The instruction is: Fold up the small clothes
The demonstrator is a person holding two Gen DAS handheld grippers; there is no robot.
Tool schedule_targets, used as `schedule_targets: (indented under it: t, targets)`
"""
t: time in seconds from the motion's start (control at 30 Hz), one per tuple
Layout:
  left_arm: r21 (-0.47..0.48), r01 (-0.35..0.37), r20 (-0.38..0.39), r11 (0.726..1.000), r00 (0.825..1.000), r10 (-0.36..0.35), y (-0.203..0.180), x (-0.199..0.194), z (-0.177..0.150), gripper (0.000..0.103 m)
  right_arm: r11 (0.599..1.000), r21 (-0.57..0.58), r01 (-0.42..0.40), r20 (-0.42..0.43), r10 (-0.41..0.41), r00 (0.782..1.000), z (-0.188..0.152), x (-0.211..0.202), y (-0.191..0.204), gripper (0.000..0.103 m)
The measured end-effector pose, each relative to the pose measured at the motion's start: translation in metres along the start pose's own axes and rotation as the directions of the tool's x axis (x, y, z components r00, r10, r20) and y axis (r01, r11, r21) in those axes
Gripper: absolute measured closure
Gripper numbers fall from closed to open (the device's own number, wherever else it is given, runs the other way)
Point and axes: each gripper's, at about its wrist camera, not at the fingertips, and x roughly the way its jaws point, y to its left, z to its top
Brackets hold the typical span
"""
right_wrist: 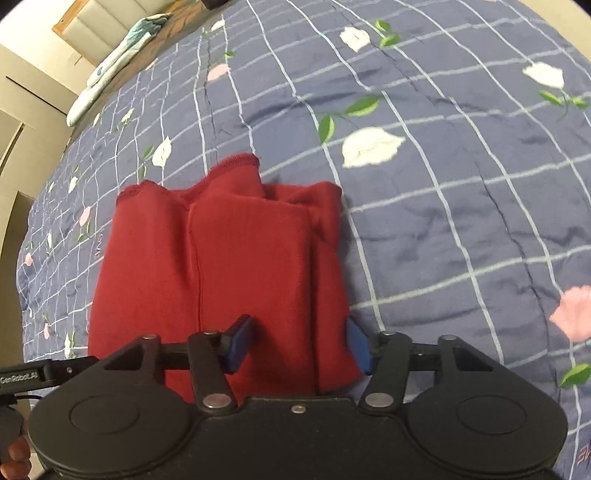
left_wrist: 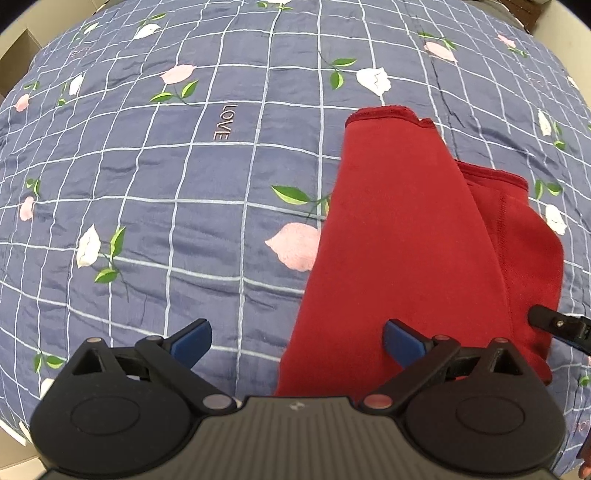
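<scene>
- Both pairs of jaws stand apart: the left gripper (left_wrist: 297,341) is wide open with nothing between its blue pads, one over the quilt (left_wrist: 177,206) and one over the garment (left_wrist: 417,236).
- Right gripper (right_wrist: 295,345) is open too, its two blue pads straddling the near right edge of the garment (right_wrist: 221,258); whether they press the cloth I cannot tell.
- One garment: red, soft knit, folded lengthwise into long overlapping panels with stitched hems at the far end, lying flat on the quilt.
- One quilt (right_wrist: 461,206): blue-grey, puckered, white grid lines, pink and white flowers, green leaves, the word LOVE.
- Left view alone shows a tip of the right gripper at its right edge.
- Right view alone shows a pale pillow (right_wrist: 110,70) by a wooden headboard (right_wrist: 99,13), and fingers (right_wrist: 16,458) at the lower left.
</scene>
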Motion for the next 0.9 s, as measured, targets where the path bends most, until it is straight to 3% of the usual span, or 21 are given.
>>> schedule_targets:
  t: [0.07, 0.17, 0.33, 0.5, 0.57, 0.6, 0.83, 0.9]
  targets:
    - [0.001, -0.003, -0.003, 1.0, 1.0, 0.003, 0.0, 0.003, 0.003, 0.002, 1.0, -0.003, 0.0, 0.008, 0.0, 1.0, 0.005, 0.001, -0.001, 0.053]
    - [-0.002, 0.0, -0.005, 1.0, 1.0, 0.0, -0.001, 0.005, 0.005, 0.002, 0.999, 0.032, -0.018, 0.014, 0.018, 1.0, 0.017, 0.002, -0.009, 0.054]
    - [-0.012, 0.004, -0.015, 1.0, 1.0, -0.005, 0.0, 0.008, 0.005, 0.001, 0.984, 0.168, -0.057, 0.085, 0.043, 0.995, 0.045, -0.002, -0.027, 0.044]
    - [-0.031, 0.009, -0.024, 0.999, 1.0, -0.01, 0.001, 0.011, 0.006, 0.001, 0.98, 0.191, -0.046, 0.055, 0.036, 0.998, 0.068, 0.01, -0.033, 0.062]
    - [-0.035, 0.01, -0.027, 0.999, 1.0, -0.011, 0.001, 0.013, 0.007, 0.001, 0.976, 0.211, -0.051, 0.03, 0.046, 0.999, 0.074, 0.018, -0.036, 0.077]
    - [-0.036, 0.011, -0.028, 0.999, 1.0, -0.012, 0.001, 0.013, 0.007, 0.001, 0.974, 0.22, -0.052, 0.023, 0.048, 0.999, 0.076, 0.021, -0.036, 0.093]
    - [-0.034, 0.017, -0.031, 0.999, 0.999, -0.018, 0.001, 0.015, 0.01, 0.001, 0.997, 0.051, -0.05, 0.067, 0.047, 0.997, 0.085, 0.011, -0.019, 0.098]
    - [-0.032, 0.018, -0.033, 0.999, 0.999, -0.019, 0.001, 0.016, 0.011, 0.001, 0.997, 0.054, -0.049, 0.067, 0.045, 0.997, 0.086, 0.011, -0.019, 0.097]
